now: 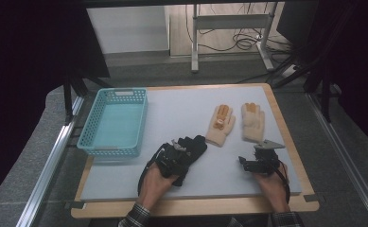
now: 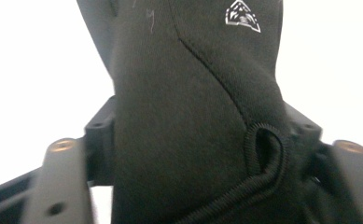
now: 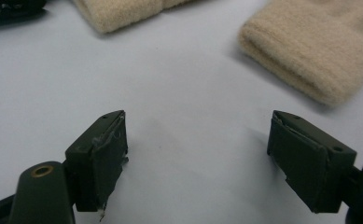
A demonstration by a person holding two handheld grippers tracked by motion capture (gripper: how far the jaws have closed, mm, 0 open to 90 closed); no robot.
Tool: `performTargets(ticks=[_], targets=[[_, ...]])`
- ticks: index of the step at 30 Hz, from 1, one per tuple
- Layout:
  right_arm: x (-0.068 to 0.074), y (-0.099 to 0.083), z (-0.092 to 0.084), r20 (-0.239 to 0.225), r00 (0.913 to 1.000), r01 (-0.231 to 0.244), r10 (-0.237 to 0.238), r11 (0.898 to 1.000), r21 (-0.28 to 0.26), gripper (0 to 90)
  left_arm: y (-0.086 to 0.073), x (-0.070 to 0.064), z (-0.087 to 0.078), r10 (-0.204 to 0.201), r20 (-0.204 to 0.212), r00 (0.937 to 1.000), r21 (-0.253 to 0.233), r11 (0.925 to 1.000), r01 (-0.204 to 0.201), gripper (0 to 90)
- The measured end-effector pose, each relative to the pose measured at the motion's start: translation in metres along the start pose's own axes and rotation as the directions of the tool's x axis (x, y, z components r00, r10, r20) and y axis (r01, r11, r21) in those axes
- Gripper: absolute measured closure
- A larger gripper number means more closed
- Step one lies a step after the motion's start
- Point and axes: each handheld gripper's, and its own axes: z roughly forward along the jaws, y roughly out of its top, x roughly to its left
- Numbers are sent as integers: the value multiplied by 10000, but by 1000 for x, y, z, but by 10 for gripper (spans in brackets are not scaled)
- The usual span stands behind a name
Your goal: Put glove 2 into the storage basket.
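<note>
while our left gripper [image 1: 181,153] clamps the black glove [image 1: 194,145] at the cuff on the grey mat [image 1: 181,113], right of the turquoise basket [image 1: 114,122], our right gripper [image 3: 195,154] rests wide apart, nothing between its jaws, just short of two beige knit gloves [image 1: 238,123].

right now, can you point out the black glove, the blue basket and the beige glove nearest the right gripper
black glove [image 1: 194,145], high view, on its fingers past the left gripper.
blue basket [image 1: 94,115], high view, on its left wall.
beige glove [image 1: 253,124], high view, on its palm, the right-hand one of the pair.
</note>
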Motion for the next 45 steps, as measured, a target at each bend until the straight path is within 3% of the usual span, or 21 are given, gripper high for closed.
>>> performTargets(ticks=[3,8,14,16,22,26,34,41,45], targets=[[0,0,0,-2,10000,1,-1,10000,-1,198,0,1,-3,189,-168,9997,-19,9998,-189,506],[0,0,0,-3,10000,16,-16,10000,14,198,2,6,-6,258,-19,9997,-58,9996,-258,607],[0,0,0,-6,10000,3,-3,10000,-4,198,6,15,-15,151,217,9997,-350,9993,-143,612],[0,0,0,-7,10000,5,-5,10000,-7,197,9,18,-21,-39,387,9992,-576,9983,62,609],[0,0,0,-9,10000,-3,3,10000,0,197,22,29,-38,45,143,9999,-756,9971,-34,602],[0,0,0,-7,10000,0,0,10000,1,197,30,41,-48,-111,64,9999,-888,9960,116,597],[0,0,0,-18,10000,0,0,10000,-1,196,40,73,-74,-570,-475,9972,-1071,9929,516,593],[0,0,0,-21,10000,-2,2,10000,1,196,41,102,-94,-1075,-926,9899,-1142,9887,967,589],[0,0,0,-25,10000,-6,6,10000,1,195,38,123,-104,-1545,-1189,9808,-1162,9832,1408,587]])
